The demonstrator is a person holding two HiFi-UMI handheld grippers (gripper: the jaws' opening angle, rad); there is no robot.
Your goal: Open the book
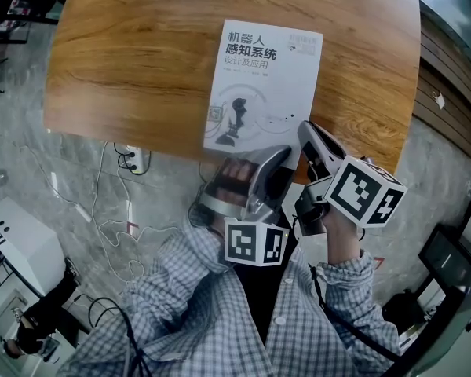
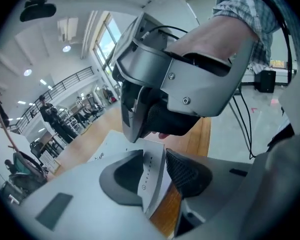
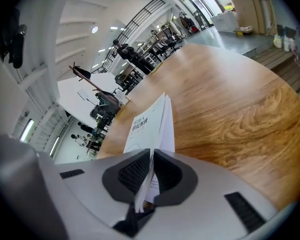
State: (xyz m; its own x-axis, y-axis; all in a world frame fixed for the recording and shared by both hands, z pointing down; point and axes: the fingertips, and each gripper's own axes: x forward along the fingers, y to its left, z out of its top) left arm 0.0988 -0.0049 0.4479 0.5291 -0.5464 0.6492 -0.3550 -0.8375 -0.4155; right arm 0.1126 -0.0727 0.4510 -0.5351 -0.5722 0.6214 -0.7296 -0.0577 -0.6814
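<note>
A white book [image 1: 263, 85] with black print lies shut on the round wooden table [image 1: 125, 61], its lower edge near the table's front rim. My right gripper [image 1: 312, 144] is at the book's lower right corner. In the right gripper view its jaws [image 3: 151, 171] are shut on the edge of the book [image 3: 150, 121], which rises tilted off the table [image 3: 225, 99]. My left gripper [image 1: 267, 171] is at the lower edge, just left of the right one. Its jaws [image 2: 157, 171] stand open with a corner of the book [image 2: 151, 179] between the pads, unpressed. The right gripper [image 2: 175, 84] looms close ahead.
A power strip and white cables [image 1: 133, 159] lie on the grey floor left of the table. The person's checked sleeves fill the bottom of the head view. Wooden steps [image 1: 447, 93] run along the right. Desks and people show far off in both gripper views.
</note>
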